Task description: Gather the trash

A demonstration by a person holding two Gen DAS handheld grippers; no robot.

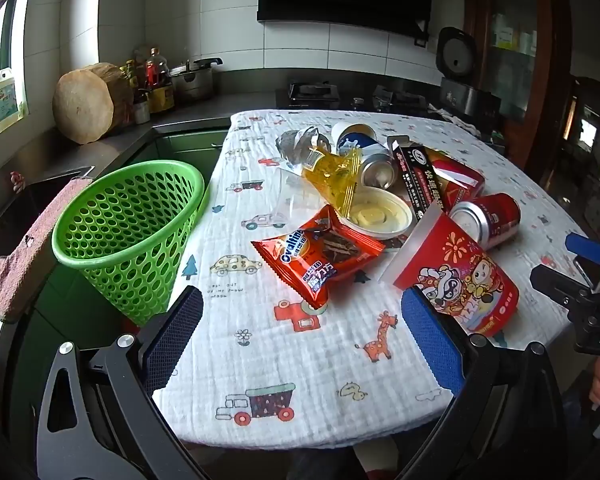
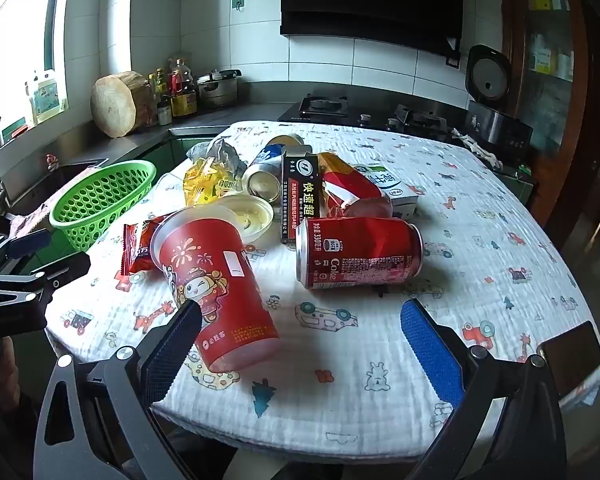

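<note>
Both claws hang wide apart and empty over the near edge of the table (image 1: 300, 412), so nothing has been picked up yet. The left gripper (image 1: 300, 340) faces bare cloth, with the orange Ovaltine wrapper (image 1: 320, 252) just beyond it. The right gripper (image 2: 300, 344) has the toppled red paper cup (image 2: 216, 284) beside its left finger, probably the easiest first grab. Farther in lies a dented red cola can (image 2: 360, 254); behind it, toward the table's middle, are a black carton (image 2: 300, 196), a shallow white lid (image 2: 248, 212), a yellow bag (image 2: 208, 182) and another can. The green basket (image 1: 128, 216) stands off the left edge, tilted, likely so trash drops straight in.
</note>
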